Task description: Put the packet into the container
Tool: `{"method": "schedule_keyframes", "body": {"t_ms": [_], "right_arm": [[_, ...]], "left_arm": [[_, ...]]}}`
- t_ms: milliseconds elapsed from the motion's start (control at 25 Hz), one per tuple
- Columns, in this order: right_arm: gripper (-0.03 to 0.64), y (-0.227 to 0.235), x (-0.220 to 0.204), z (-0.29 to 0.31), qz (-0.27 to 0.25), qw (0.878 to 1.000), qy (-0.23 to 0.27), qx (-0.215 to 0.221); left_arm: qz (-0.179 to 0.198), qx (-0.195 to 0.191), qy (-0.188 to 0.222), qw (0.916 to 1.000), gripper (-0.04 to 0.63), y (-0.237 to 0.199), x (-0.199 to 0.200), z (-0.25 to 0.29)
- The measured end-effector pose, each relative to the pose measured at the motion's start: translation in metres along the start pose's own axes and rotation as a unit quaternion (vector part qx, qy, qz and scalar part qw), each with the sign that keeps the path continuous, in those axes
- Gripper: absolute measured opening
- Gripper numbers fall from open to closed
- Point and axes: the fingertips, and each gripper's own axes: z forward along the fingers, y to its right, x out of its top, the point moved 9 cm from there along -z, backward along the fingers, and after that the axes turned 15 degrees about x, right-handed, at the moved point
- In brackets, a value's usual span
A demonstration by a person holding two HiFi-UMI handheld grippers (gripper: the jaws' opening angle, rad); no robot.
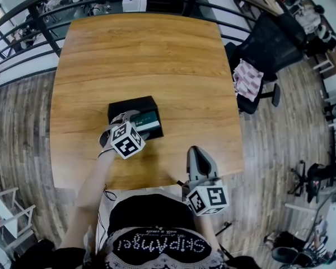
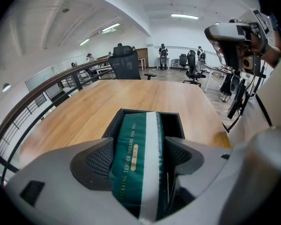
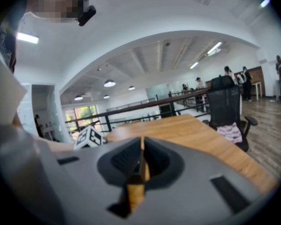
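Note:
A green packet (image 2: pixel 136 161) with a white stripe and gold print sits clamped between the jaws of my left gripper (image 2: pixel 139 159). In the head view that packet (image 1: pixel 146 120) hangs over the right part of a black open container (image 1: pixel 132 107) on the wooden table (image 1: pixel 140 55), with the left gripper (image 1: pixel 129 125) at the container's near edge. The left gripper view shows the container (image 2: pixel 171 124) just beyond the packet's far end. My right gripper (image 1: pixel 198 157) rests near the table's front right edge, apart from both; its jaws (image 3: pixel 141 158) are shut with nothing between them.
A black office chair (image 1: pixel 263 49) with a pink cloth (image 1: pixel 247 78) stands off the table's right side. A dark railing (image 1: pixel 39 15) runs along the far and left sides. Wooden floor surrounds the table.

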Motion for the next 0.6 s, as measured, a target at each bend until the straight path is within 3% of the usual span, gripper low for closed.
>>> {"method": "schedule_keyframes", "body": {"t_ms": [160, 600], "right_arm": [[0.041, 0.003, -0.002, -0.005, 0.001, 1.000, 0.001, -0.002], [0.041, 0.001, -0.001, -0.006, -0.003, 1.000, 0.002, -0.001]], "left_arm": [[-0.021, 0.001, 0.011, 0.9997, 0.356, -0.001, 0.004, -0.005], [-0.030, 0.027, 0.046, 0.9981, 0.354, -0.012, 0.020, -0.026]]}}
